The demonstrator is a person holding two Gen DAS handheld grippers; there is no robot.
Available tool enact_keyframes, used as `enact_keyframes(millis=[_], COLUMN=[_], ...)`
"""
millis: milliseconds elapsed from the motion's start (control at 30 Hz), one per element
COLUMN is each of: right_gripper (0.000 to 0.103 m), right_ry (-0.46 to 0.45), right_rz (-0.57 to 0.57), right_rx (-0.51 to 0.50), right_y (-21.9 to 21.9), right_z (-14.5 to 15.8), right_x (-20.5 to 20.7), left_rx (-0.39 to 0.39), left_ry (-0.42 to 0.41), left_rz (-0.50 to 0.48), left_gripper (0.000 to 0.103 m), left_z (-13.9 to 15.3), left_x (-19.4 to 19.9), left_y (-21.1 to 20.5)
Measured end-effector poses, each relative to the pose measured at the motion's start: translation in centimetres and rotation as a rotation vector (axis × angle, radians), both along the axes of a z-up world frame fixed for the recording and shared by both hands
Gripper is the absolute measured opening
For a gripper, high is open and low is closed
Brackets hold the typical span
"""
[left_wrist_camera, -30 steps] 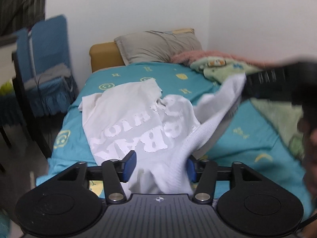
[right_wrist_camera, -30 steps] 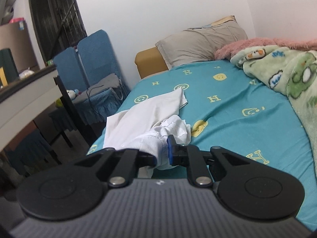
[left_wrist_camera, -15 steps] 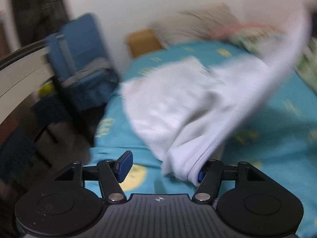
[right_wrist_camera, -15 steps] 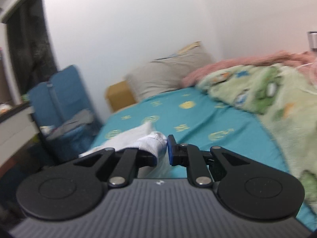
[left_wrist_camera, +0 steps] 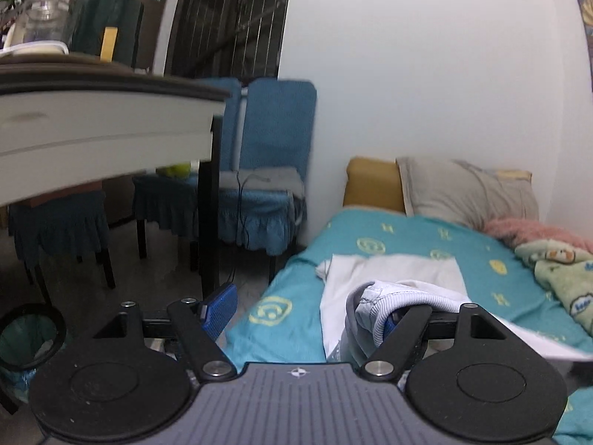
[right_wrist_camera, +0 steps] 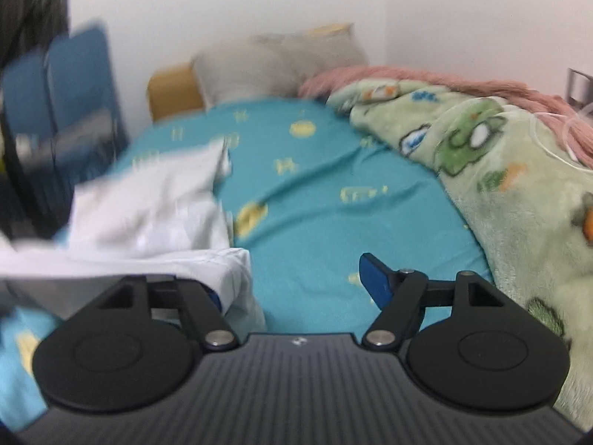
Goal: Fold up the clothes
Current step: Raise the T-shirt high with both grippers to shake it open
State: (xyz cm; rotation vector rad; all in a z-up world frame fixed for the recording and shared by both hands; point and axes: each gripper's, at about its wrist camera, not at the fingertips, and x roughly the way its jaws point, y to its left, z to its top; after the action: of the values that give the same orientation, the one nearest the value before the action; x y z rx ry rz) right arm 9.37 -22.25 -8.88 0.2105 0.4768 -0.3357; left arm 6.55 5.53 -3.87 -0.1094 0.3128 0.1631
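Both hand-held grippers, left point(left_wrist_camera: 309, 313) and right point(right_wrist_camera: 292, 283), are opening, white garment point(left_wrist_camera: 393, 278) draped over each inner finger.

From the left wrist we look low along the bed point(left_wrist_camera: 333, 244) edge toward its head, taking in the tabletop point(left_wrist_camera: 111, 118) and blue chairs point(left_wrist_camera: 274, 148) on the left. From the right wrist we sit close over the mattress, facing the pillow point(right_wrist_camera: 274, 63). We see the pillow, the teal sheet and the white garment point(left_wrist_camera: 400, 274) in both views.
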Motion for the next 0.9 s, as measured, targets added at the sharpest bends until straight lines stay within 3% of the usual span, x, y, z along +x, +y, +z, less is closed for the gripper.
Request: enact_keyframes(millis=[133,200,500,700,900], right_gripper=[0.072,0.072,0.072,0.072,0.072], right_ry=[-0.186,-0.263,-0.54,-0.652,-0.718], right_rz=[-0.003,0.006,0.048,0.061,0.047], right_rx=[0.011,-0.03,-0.139,-0.195,-0.241], right_y=[-0.6,-0.3,0.2,1.4,2.2], right_z=[6.6,10.9,30.7,40.6,45.1], right_x=[-1.8,-2.3,-5.9,-12.7,-20.6], left_rx=[-0.002,0.076,0.131,0.121,0.113], left_ry=[-0.116,-0.2,-0.452,-0.549,-0.614], left_rz=[-0.005,0.013,-0.021,-0.074,-0.126], left_gripper=[0.078,0.078,0.083,0.083,0.083], left_z=[4.0,7.3,27.8,38.6,44.6], left_x=[0.3,0.7,0.3,-6.3,-15.8], left_y=[0.4,-0.5,-1.1,-0.6,-0.6])
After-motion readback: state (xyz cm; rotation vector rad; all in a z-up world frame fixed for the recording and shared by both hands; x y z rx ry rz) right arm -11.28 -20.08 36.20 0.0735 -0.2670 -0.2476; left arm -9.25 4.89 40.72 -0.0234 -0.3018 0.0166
